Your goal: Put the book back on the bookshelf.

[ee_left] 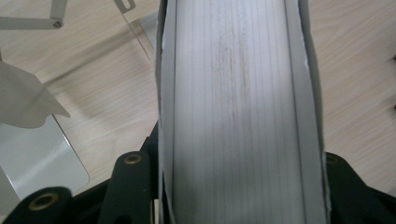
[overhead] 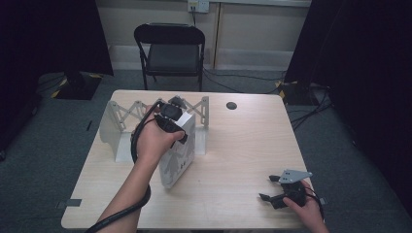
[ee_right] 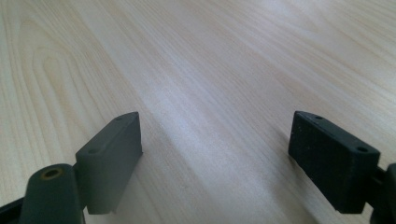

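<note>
Left gripper view reveals the left gripper (overhead: 172, 121) clamping the white book's (ee_left: 240, 112) page edges; right gripper (ee_right: 217, 161) gapes.

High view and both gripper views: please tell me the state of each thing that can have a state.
Left gripper: shut on the white book.
White book: upright on the table, page edges up, clamped.
Right gripper: open, holding nothing.
Metal book stand: standing expanded, no book in it.
Folding chair: unfolded, unoccupied.
</note>
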`<state>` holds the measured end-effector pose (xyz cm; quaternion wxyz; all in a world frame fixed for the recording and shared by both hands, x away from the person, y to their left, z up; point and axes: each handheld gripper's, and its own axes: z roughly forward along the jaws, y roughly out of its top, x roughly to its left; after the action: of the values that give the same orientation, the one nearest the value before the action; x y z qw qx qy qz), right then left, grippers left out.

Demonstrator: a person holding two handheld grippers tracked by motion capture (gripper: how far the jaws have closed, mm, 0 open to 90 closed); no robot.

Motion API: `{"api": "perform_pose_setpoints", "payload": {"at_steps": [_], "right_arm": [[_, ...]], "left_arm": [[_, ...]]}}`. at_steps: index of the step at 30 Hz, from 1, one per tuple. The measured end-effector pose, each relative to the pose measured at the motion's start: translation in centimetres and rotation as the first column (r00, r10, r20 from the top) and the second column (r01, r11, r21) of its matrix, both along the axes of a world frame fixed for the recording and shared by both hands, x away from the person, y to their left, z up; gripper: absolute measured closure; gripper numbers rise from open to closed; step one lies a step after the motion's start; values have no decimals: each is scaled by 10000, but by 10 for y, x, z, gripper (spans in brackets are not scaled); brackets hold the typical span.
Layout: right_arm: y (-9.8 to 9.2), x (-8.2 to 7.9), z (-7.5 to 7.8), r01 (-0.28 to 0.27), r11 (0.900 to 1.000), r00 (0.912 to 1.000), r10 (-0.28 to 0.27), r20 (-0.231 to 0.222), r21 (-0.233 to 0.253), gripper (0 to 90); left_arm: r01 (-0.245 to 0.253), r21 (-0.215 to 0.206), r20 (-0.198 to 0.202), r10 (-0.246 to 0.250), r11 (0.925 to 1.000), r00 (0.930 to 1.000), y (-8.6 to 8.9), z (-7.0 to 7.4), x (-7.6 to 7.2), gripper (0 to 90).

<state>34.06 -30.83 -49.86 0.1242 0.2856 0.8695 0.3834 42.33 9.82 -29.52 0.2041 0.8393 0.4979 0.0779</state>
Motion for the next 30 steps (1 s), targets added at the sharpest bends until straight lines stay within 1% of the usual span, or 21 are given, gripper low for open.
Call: {"api": "perform_pose_setpoints", "payload": {"at_steps": [2,8,11,15,17,18,19,20,21,23,25,26,30], "right_arm": [[0,0,0,2,10000,10000,-2,1,-1,169],[0,0,0,0,10000,10000,0,1,1,169],[0,0,0,-2,10000,10000,2,-3,3,169],[0,0,0,-5,10000,10000,5,-4,4,169],[0,0,0,-5,10000,10000,5,-1,3,169],[0,0,0,-3,10000,10000,3,-5,5,169],[0,0,0,-3,10000,10000,3,-3,3,169],[0,0,0,-3,10000,10000,3,-2,3,169],[0,0,0,-4,10000,10000,4,-3,3,169],[0,0,0,-1,10000,10000,1,-4,3,169],[0,0,0,-1,10000,10000,1,-4,3,169],[0,0,0,-5,10000,10000,5,-2,4,169],[0,0,0,-2,10000,10000,2,-5,4,169]], "left_arm": [[-70,4,-61,70,10000,10000,-1,0,1,529],[-162,80,35,161,9998,9999,-2,0,5,529],[-244,32,-7,244,9997,9997,-3,0,7,529],[-283,98,-54,283,9996,9996,-5,0,9,529],[-432,93,-117,433,9990,9990,-7,0,10,529],[-331,124,-63,332,9994,9994,-7,1,11,529],[-354,105,-73,355,9993,9993,-6,1,12,529],[-447,59,-62,447,9990,9990,-7,0,13,529],[-438,50,-84,438,9990,9990,-6,1,14,529],[-493,101,-28,493,9987,9988,-7,1,15,529],[-722,-3,1,722,9974,9974,-8,1,16,529],[-638,51,34,638,9979,9980,-7,1,17,529],[-853,-21,58,853,9964,9963,-8,0,19,530]]}}
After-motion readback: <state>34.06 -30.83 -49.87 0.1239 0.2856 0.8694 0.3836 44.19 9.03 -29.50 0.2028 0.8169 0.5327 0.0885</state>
